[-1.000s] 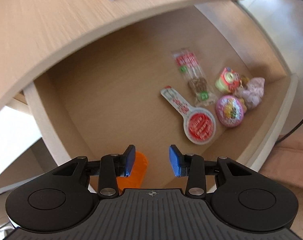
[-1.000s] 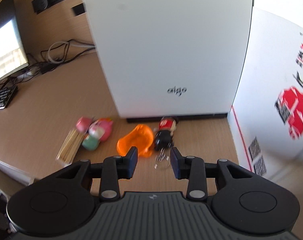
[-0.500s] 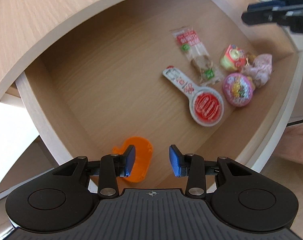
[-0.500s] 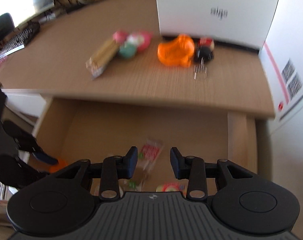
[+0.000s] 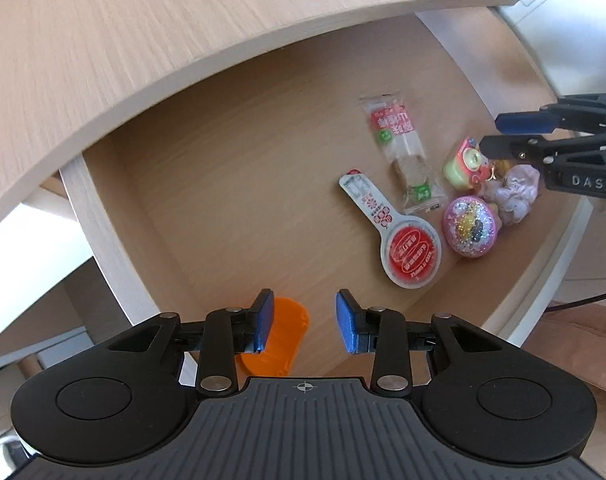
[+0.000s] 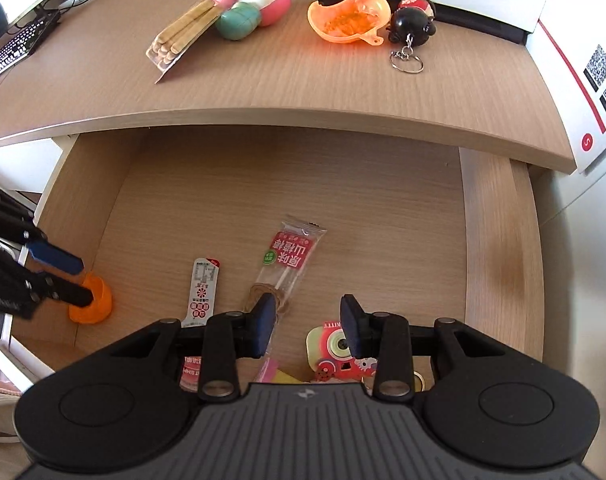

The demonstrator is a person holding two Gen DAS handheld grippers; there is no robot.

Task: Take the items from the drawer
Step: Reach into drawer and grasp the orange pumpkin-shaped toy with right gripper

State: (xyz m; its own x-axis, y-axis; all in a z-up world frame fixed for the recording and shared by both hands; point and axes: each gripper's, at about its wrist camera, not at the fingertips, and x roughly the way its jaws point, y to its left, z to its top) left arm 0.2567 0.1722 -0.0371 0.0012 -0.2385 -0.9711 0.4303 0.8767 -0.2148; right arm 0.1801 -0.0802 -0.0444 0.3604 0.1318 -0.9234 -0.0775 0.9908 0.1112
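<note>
Both grippers hang over the open drawer (image 6: 499,240). The left gripper (image 5: 305,322) has just been closing a little, jaws apart and gripping nothing, one pad beside the orange cup (image 5: 279,336) in the drawer's near left corner. The right gripper (image 6: 307,326), released and empty, hovers above the toy camera (image 6: 335,350) near the drawer's right front.

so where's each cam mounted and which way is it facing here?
Left wrist: on the left gripper, looking steeply down into the open wooden drawer; own blue-padded fingers show, right gripper enters at right.
Right wrist: on the right gripper, looking down over drawer and wooden desktop; own fingers show, left gripper at left.
Shared: drawer, red-and-clear snack packet, white spoon-shaped packet with red round end, orange plastic piece.
</note>
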